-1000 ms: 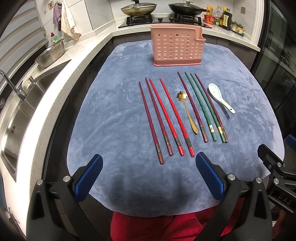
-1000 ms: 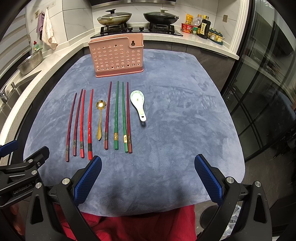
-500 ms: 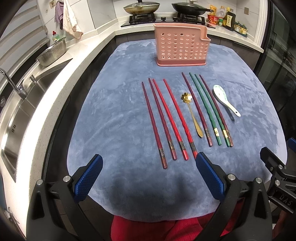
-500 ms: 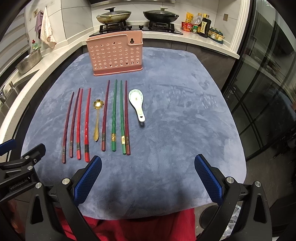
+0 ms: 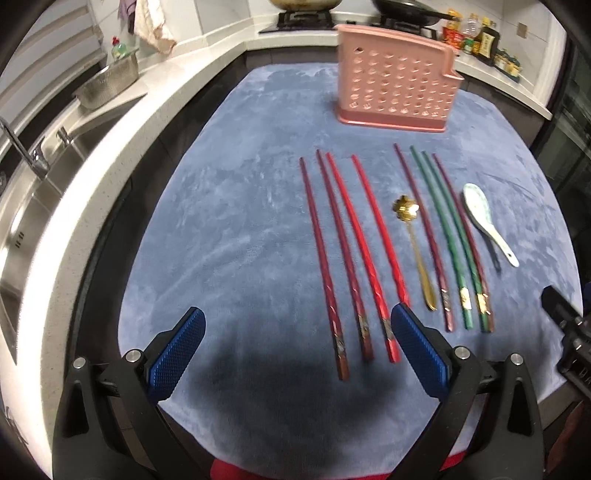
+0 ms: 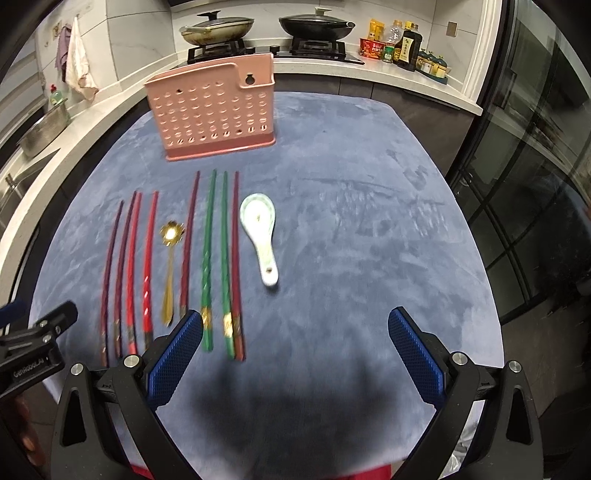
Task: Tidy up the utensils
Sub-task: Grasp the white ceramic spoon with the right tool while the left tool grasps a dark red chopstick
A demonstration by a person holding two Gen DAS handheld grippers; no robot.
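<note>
A pink perforated utensil holder (image 5: 397, 86) (image 6: 214, 114) stands upright at the far side of the blue mat (image 5: 240, 229). In front of it lie several chopsticks in a row: dark red and bright red (image 5: 354, 251) (image 6: 147, 258), green (image 5: 441, 229) (image 6: 207, 258). Among them lie a gold spoon (image 5: 415, 245) (image 6: 169, 266) and a white ceramic spoon (image 5: 484, 221) (image 6: 260, 230). My left gripper (image 5: 295, 350) is open and empty, just short of the red chopsticks' near ends. My right gripper (image 6: 295, 350) is open and empty, near the green chopsticks' ends.
A steel sink (image 5: 33, 206) and a colander (image 5: 107, 83) lie along the left counter. A stove with two pans (image 6: 266, 31) and bottles (image 6: 404, 46) sit behind the mat. A glass door (image 6: 535, 184) is at the right.
Both grippers have moved forward over the mat toward the utensils, which now look larger and closer. Both stay open. No utensil has moved.
</note>
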